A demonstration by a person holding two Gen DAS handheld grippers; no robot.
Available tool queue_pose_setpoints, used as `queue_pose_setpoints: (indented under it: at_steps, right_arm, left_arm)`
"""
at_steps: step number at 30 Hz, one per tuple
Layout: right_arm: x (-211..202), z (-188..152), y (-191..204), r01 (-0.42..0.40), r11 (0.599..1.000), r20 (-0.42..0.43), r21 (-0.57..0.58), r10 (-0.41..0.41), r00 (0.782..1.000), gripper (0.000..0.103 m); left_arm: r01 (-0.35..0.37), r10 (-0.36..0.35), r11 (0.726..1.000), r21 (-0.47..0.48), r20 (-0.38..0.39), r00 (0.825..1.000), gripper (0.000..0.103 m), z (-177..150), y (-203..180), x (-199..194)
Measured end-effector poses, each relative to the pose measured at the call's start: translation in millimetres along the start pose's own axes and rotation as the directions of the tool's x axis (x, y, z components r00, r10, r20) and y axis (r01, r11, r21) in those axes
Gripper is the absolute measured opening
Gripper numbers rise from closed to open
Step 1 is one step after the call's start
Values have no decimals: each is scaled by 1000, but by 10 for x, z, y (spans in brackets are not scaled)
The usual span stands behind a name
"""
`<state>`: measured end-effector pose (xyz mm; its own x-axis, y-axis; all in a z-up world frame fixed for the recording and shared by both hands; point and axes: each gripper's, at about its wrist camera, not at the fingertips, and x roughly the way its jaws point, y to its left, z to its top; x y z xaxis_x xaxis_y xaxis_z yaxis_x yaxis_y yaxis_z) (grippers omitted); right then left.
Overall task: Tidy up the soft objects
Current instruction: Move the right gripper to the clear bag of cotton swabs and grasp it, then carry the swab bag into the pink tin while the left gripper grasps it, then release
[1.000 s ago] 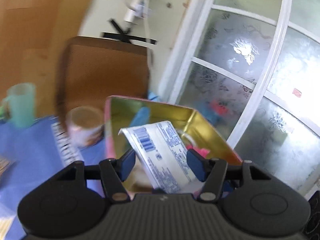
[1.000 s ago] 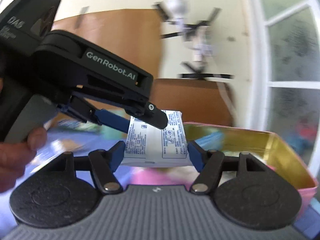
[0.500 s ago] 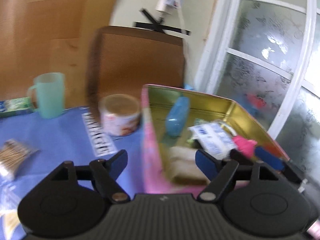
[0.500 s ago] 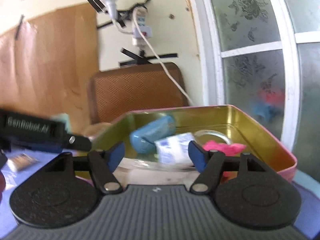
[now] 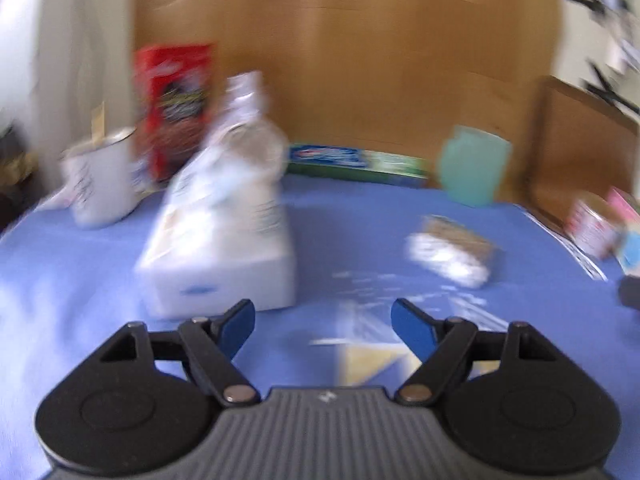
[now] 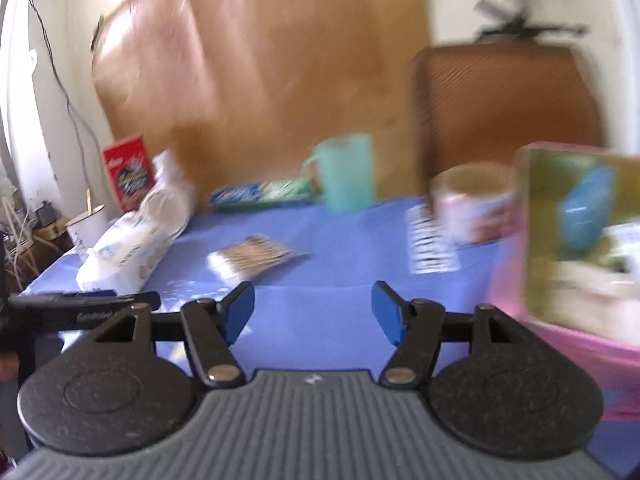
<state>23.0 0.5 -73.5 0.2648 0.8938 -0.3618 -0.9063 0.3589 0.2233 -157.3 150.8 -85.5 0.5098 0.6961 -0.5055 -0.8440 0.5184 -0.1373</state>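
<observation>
Both of your tools were released, nothing between the pads: the left gripper [image 5: 323, 322] hung over the blue tablecloth [image 5: 80, 280], the right gripper [image 6: 313, 312] over the same cloth; the white soft pack [image 5: 224, 236] lay just ahead-left of your left tool, its print too blurred to read; the cotton-swab packet [image 6: 256, 258] lay mid-table; the pink tin [image 6: 580, 240] at your right held a blue pouch [image 6: 586, 216]; the red box [image 6: 128, 174] and the green-blue carton [image 6: 260, 192] carried lettering you could not read through the blur; the teal cup [image 6: 346, 172] stood behind
</observation>
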Motion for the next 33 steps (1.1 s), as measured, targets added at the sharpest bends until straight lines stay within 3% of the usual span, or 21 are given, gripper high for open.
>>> queue_pose_setpoints:
  at_steps: [2, 5, 9, 12, 13, 14, 16, 21, 26, 28, 31, 33]
  right_arm:
    - [324, 63, 147, -6, 1000, -44, 29, 7, 999, 74]
    - [817, 149, 371, 2, 999, -97, 42, 3, 995, 85]
    - [1243, 241, 518, 38, 992, -157, 123, -19, 987, 87]
    - [1343, 212, 576, 102, 994, -141, 46, -94, 985, 81]
    - [1317, 196, 591, 111, 994, -135, 16, -107, 985, 67]
    - [1275, 180, 585, 106, 994, -133, -6, -106, 985, 59]
    - [1134, 140, 523, 75, 997, -141, -23, -77, 987, 52]
    - [531, -84, 275, -2, 998, -167, -62, -9, 986, 50]
    - [-186, -412, 5, -27, 994, -152, -107, 11, 988, 51]
    - [-458, -554, -118, -14, 995, -138, -98, 0, 990, 52]
    - [-711, -702, -224, 9, 996, -99, -87, -17, 995, 59]
    - [-767, -752, -225, 17, 995, -82, -100, -26, 996, 65]
  left_arm:
    - [53, -50, 994, -99, 34, 998, 79, 10, 182, -39]
    - [60, -51, 990, -129, 75, 996, 79, 6, 243, -79]
    - [73, -62, 992, -105, 105, 993, 81, 20, 196, -107]
    - [78, -65, 992, -100, 125, 990, 84, 5, 178, -140]
    - [81, -68, 992, -101, 129, 989, 84, -3, 174, -147]
    - [84, -70, 991, -102, 129, 989, 84, -26, 186, -141]
    - [87, -74, 991, -106, 127, 989, 84, -22, 200, -127]
    - [101, -90, 991, -91, 111, 990, 87, -27, 186, -120]
    - [182, -183, 983, -34, -1, 983, 88, -23, 83, -49]
    - [239, -240, 971, -34, -51, 969, 86, -61, -46, -74]
    - [391, -392, 920, -40, -126, 911, 86, -151, -376, -182]
    - [461, -454, 888, -9, -186, 871, 80, -213, -648, -241]
